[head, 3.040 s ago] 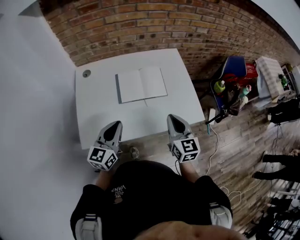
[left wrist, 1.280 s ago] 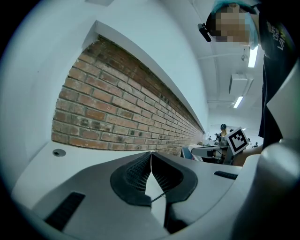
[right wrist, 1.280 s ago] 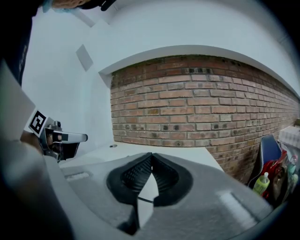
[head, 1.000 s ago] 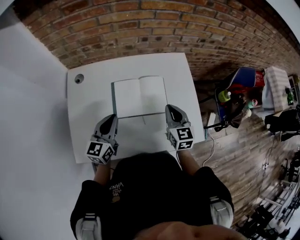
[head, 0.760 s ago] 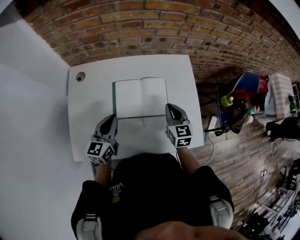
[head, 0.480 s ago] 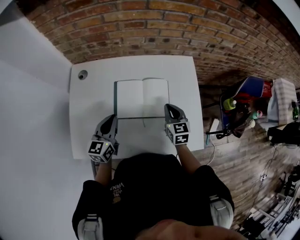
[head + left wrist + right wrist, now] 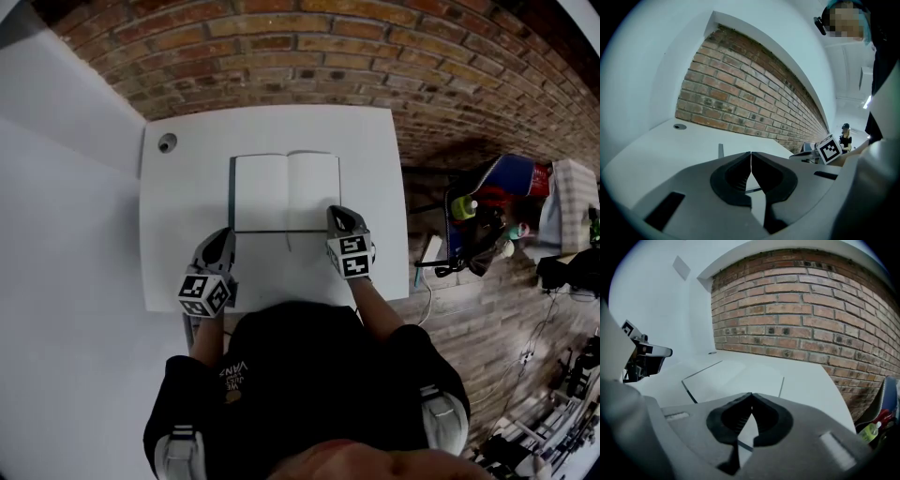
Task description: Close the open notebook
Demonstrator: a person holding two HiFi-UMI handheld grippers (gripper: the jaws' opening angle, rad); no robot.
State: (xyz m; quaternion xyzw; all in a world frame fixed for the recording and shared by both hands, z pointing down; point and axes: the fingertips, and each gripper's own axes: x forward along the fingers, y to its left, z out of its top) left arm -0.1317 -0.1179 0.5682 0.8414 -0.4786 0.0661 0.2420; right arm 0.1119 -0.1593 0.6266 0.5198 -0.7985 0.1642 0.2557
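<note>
Hovering low over the smooth white table (image 7: pixel 178 202), two grey plastic grippers are seen with ridged black jaws pressed together on nothing; the left gripper (image 7: pixel 224 235) is just off the near left corner of the notebook (image 7: pixel 286 190), the right gripper (image 7: pixel 337 212) at its near right corner; the notebook lies open and flat mid-table, pale rectangular pages, dark cover edge; beyond are a round grommet (image 7: pixel 167 142) and a rough brick wall (image 7: pixel 309 56).

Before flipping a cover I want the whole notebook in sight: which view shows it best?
Head view: the open notebook lies flat on the white table, both pages showing. The right gripper view shows it slanted, partly hidden; the left gripper view, only a thin edge.
</note>
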